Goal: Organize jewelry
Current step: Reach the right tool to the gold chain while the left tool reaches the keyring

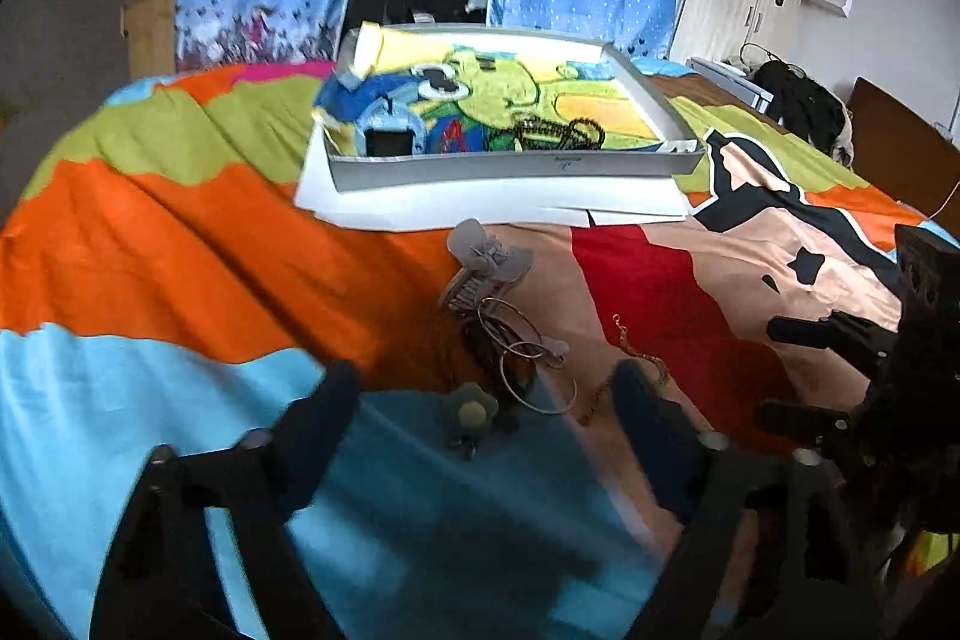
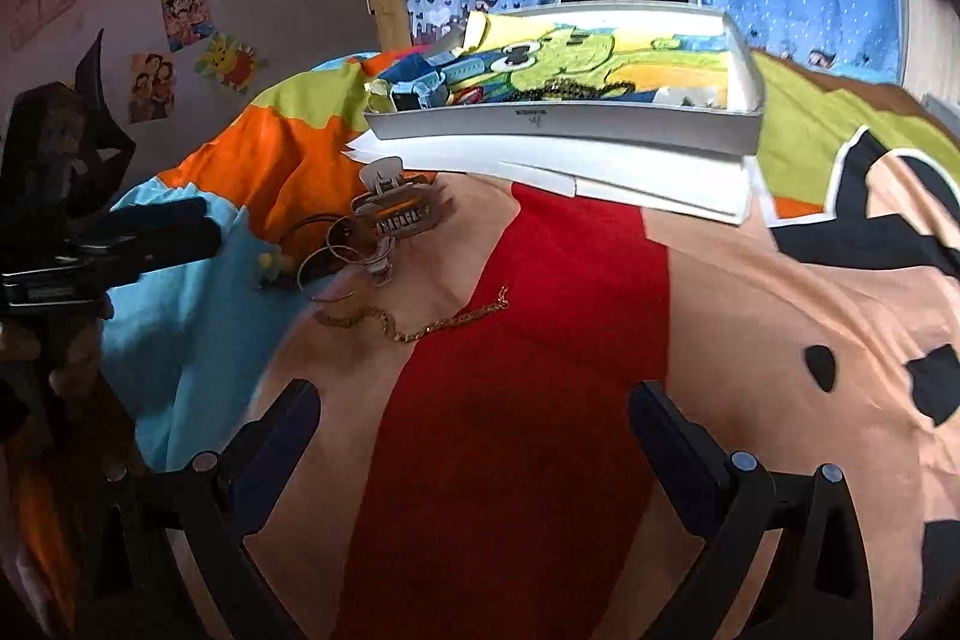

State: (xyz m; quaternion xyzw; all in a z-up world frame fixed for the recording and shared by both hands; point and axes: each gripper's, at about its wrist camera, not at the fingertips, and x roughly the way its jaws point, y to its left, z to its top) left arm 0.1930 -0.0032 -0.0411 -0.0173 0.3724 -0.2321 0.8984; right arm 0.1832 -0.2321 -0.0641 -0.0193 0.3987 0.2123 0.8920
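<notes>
- A thin gold chain (image 2: 420, 319) lies loose and kinked on the bed's bright patchwork cover (image 2: 516, 400), across tan and red patches.
- Just beside it sit silver hoops (image 1: 528, 358) and a grey claw clip (image 1: 486, 262), below a white tray (image 1: 516, 163) holding dark beads.
- The left tongs (image 1: 480, 418) hang spread above the hoops, empty; the right tongs (image 2: 474, 412) are spread too, short of the chain.
</notes>
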